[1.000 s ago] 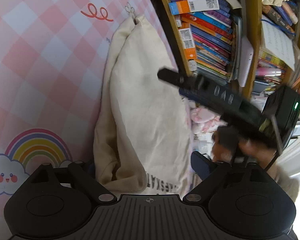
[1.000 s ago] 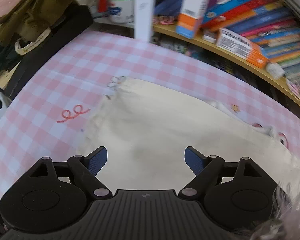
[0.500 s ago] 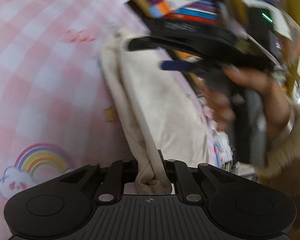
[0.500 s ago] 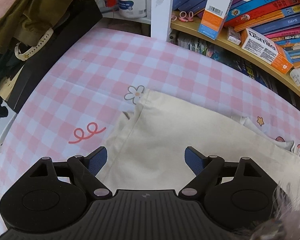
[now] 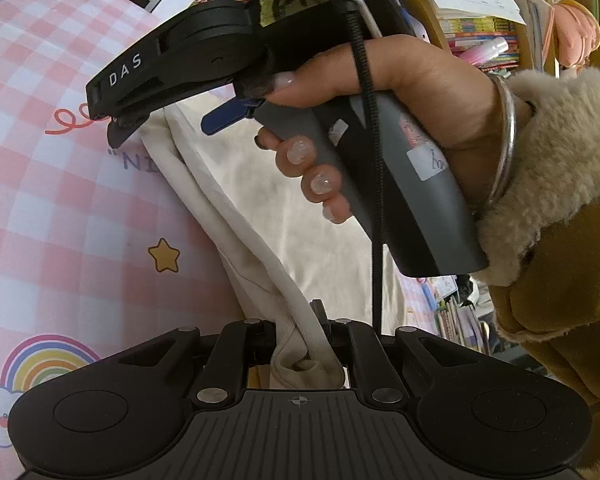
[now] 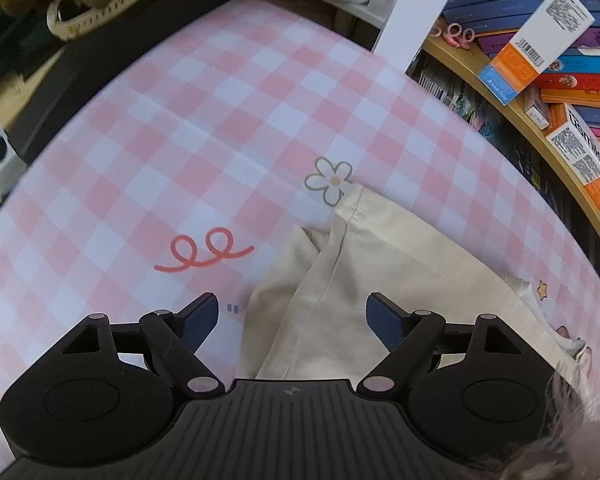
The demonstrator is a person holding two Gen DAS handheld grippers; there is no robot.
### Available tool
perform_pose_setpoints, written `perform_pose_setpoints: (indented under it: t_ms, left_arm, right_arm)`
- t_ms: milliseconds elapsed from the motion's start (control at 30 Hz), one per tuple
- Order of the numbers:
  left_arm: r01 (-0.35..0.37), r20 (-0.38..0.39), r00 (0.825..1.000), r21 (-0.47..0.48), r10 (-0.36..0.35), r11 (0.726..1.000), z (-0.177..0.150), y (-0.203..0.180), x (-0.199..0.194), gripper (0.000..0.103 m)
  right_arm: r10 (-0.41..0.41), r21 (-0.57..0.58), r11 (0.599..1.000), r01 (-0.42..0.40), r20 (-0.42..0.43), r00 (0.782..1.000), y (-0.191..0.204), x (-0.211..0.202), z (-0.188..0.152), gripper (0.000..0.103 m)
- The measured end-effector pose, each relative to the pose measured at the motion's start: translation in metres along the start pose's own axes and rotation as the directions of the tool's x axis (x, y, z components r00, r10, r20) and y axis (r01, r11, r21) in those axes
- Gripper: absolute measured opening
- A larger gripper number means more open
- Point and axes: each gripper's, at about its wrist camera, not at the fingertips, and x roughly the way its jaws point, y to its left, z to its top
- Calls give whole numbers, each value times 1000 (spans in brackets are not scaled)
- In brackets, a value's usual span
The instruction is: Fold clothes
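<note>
— Two claws here; what is the left one doing?
— The left claw (image 5: 300,344) is clenched on a bunched edge of the cream garment (image 5: 260,200). The cloth runs up from between its closed fingers in a taut ridge and spreads out flat further away.
— Where does the garment lie?
— On the bench (image 5: 60,200), which is covered in a pink-and-white checked cloth printed with a rainbow (image 5: 46,364), a yellow star (image 5: 164,255) and a red squiggle (image 6: 204,254). In the right wrist view the garment's far corner sits just beside a white flower print (image 6: 329,179), with a folded layer under its left edge.
— And to the right of that?
— The right claw (image 6: 292,316) hangs over the garment, pointing steeply down, released, its blue-padded fingers (image 6: 384,320) wide apart. One fingertip is above the checked cloth, the other above the garment; whether they touch it I cannot tell.
— Who holds it?
— A hand (image 5: 400,92) wrapped round the grey handle, a metal bangle (image 5: 504,136) on the wrist and a fleecy cuff (image 5: 560,168) behind it.
— Anything further right?
— A wooden bookshelf (image 6: 540,132) packed with books curves along the bench's far edge.
</note>
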Motion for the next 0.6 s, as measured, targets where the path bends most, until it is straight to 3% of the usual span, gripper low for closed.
perform_pose_setpoints:
  t_ms: [167,200,367,600]
  left_arm:
    - [7,-2,1000,6,-7,1000,1,-2,-2,11]
    - [7,-1,1000,8,-7,1000,2,-2,-2,11]
    - [30,19,999,55,-31,998,6,-11,-5,10]
    - [97,40,994,183,-106,978,7,-42,-7,10]
  right_arm:
    - [-11,11,1000,12,-18,1000,-3,5,-2,75]
    - [-14,13,1000,15,-20,1000,-4,5,-2,69]
    - [-7,39,999,8,-7,1000,-16,-2,-7,15]
    - [36,105,993,-49,122,992,-60,-59,-24,8]
